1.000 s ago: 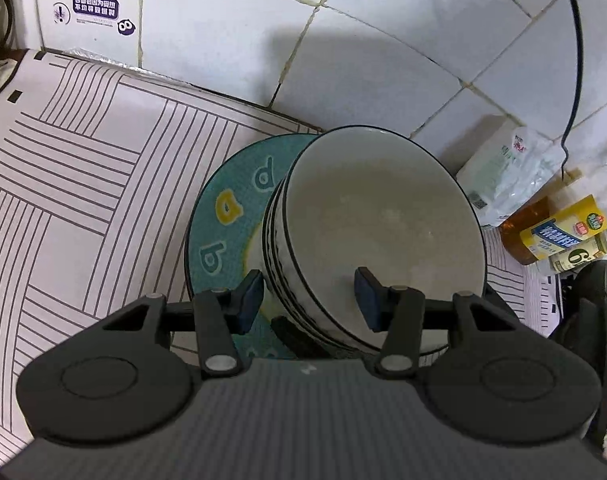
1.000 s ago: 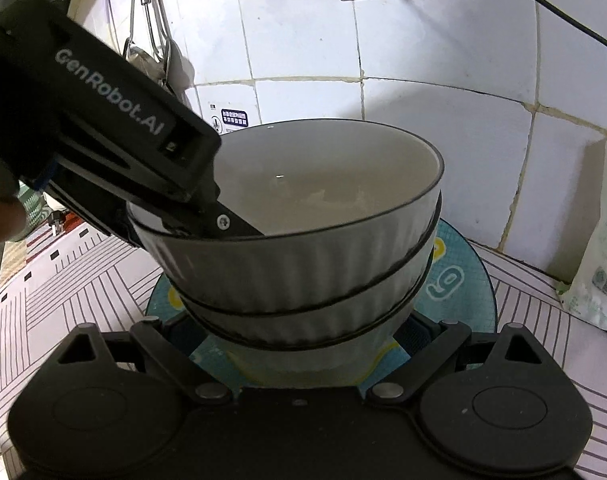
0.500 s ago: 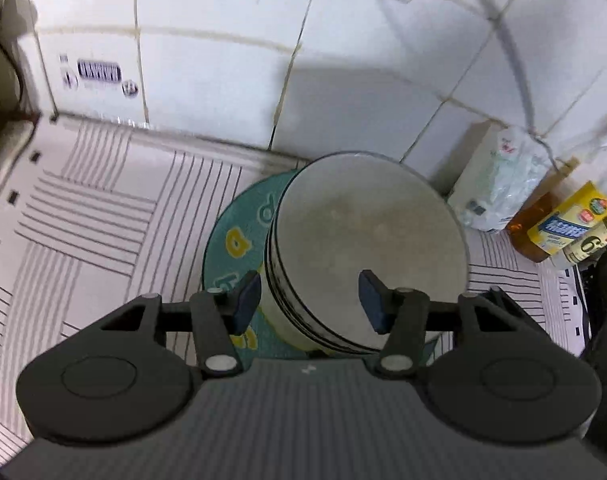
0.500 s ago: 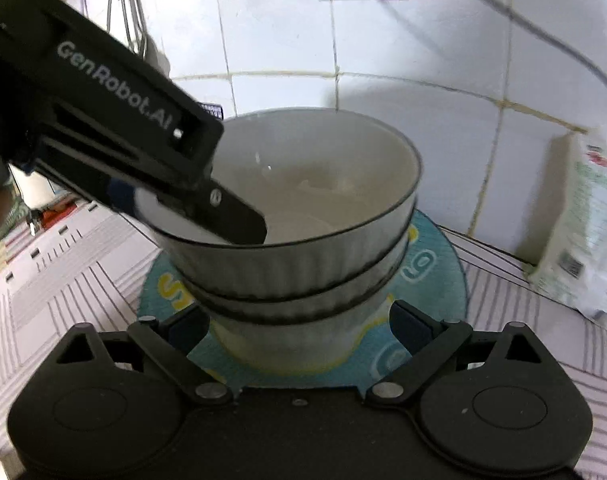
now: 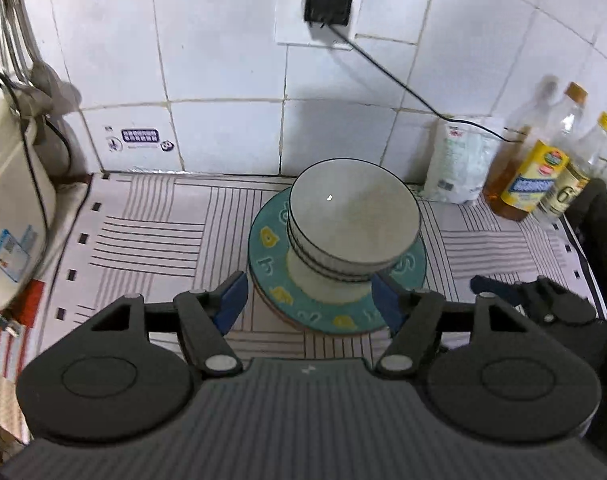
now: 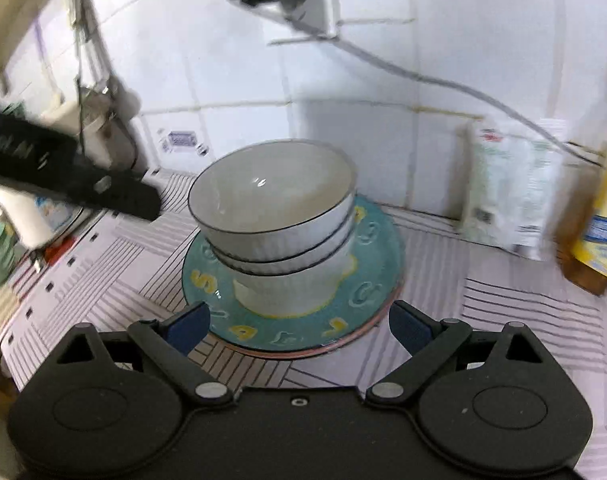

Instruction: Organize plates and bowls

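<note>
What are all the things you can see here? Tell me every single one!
bowls: three, white with dark rims, stacked on the plate
plate: one teal with yellow letters, on the mat; a reddish rim shows under it
mat: one, white with dark stripes, covering the counter
bag: one, white, against the wall right of the plate
bottles: about three, yellow-labelled or clear, far right
socket with plug: one, black plug on white, on the tiled wall
sticker: one, white and blue, low on the wall
left tongs: open, empty, in front of the plate
right tongs: open, empty, in front of the plate
</note>
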`<control>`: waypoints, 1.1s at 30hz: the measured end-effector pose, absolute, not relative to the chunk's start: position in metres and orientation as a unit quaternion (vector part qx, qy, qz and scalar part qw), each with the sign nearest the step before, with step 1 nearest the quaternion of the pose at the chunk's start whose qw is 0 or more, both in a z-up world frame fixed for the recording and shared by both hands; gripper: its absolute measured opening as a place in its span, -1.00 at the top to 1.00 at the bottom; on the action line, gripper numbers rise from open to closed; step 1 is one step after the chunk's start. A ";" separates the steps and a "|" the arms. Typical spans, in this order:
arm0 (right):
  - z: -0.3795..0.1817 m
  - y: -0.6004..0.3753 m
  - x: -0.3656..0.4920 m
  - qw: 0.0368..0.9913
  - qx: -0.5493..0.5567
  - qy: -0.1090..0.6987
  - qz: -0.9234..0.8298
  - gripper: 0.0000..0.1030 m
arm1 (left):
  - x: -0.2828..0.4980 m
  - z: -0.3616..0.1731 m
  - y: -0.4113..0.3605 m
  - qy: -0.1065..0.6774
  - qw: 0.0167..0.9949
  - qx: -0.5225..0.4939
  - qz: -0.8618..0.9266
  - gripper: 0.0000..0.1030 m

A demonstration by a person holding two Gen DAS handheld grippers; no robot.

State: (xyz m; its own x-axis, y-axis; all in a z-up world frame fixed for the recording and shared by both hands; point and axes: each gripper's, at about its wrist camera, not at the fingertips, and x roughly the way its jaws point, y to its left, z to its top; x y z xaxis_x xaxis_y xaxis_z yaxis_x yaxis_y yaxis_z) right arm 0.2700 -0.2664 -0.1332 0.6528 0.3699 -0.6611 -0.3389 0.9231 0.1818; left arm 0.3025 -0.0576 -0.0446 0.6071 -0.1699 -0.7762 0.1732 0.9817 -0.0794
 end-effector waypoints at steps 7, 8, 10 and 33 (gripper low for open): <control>-0.097 -0.280 0.231 0.920 0.032 0.366 0.136 -0.91 | 0.254 -0.013 -0.051 0.418 0.903 0.031 -0.097 -0.55; -0.091 -0.280 0.225 0.919 0.027 0.372 0.126 -0.91 | 0.248 -0.010 -0.050 0.418 0.902 0.031 -0.099 -0.60; -0.079 -0.282 0.212 0.921 0.024 0.372 0.114 -0.91 | 0.236 -0.004 -0.048 0.423 0.899 0.035 -0.106 -0.64; 0.003 -0.286 0.087 0.925 0.039 0.379 0.014 -0.94 | 0.127 0.025 -0.031 0.428 0.896 0.084 -0.083 -0.93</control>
State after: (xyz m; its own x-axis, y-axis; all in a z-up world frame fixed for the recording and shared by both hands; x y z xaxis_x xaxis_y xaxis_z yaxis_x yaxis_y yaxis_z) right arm 0.0870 -0.2858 0.0026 0.7130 0.0556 -0.6989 0.0033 0.9966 0.0826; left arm 0.1272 -0.0310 0.0251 0.6193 -0.0761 -0.7815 0.2208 0.9720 0.0803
